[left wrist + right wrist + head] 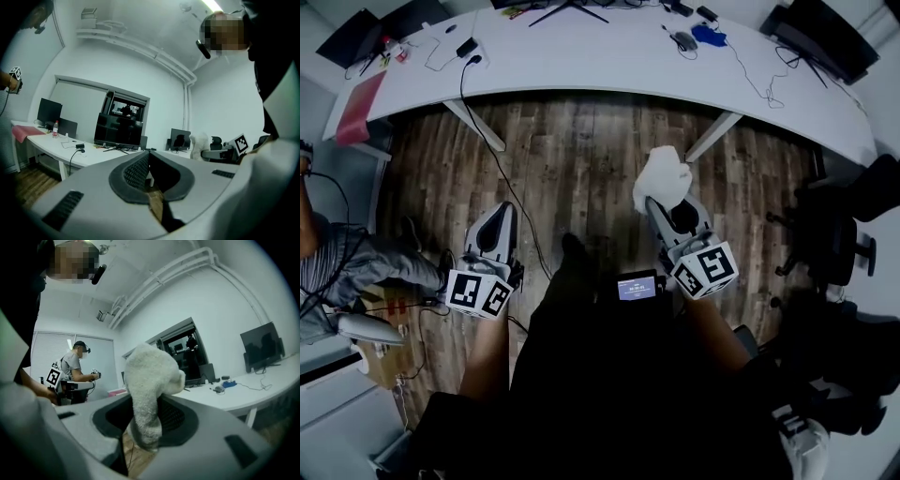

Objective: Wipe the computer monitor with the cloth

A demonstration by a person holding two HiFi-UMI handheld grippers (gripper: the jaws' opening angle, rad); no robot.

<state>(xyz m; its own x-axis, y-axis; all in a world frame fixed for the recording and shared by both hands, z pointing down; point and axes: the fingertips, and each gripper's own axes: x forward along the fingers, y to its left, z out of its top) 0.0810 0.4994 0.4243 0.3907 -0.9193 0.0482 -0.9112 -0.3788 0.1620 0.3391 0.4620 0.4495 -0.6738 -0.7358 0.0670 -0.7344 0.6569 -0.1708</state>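
In the head view, the monitor (570, 7) at top centre is cut off by the upper edge, and only its stand shows. A second person (337, 258) at the left edge is also cut off. The small things (694, 37) on the desk (581, 56) at upper right are too small to tell. In the right gripper view, the cloth (147, 380) fills the jaws of the right gripper (149, 420), hiding its pinched end.
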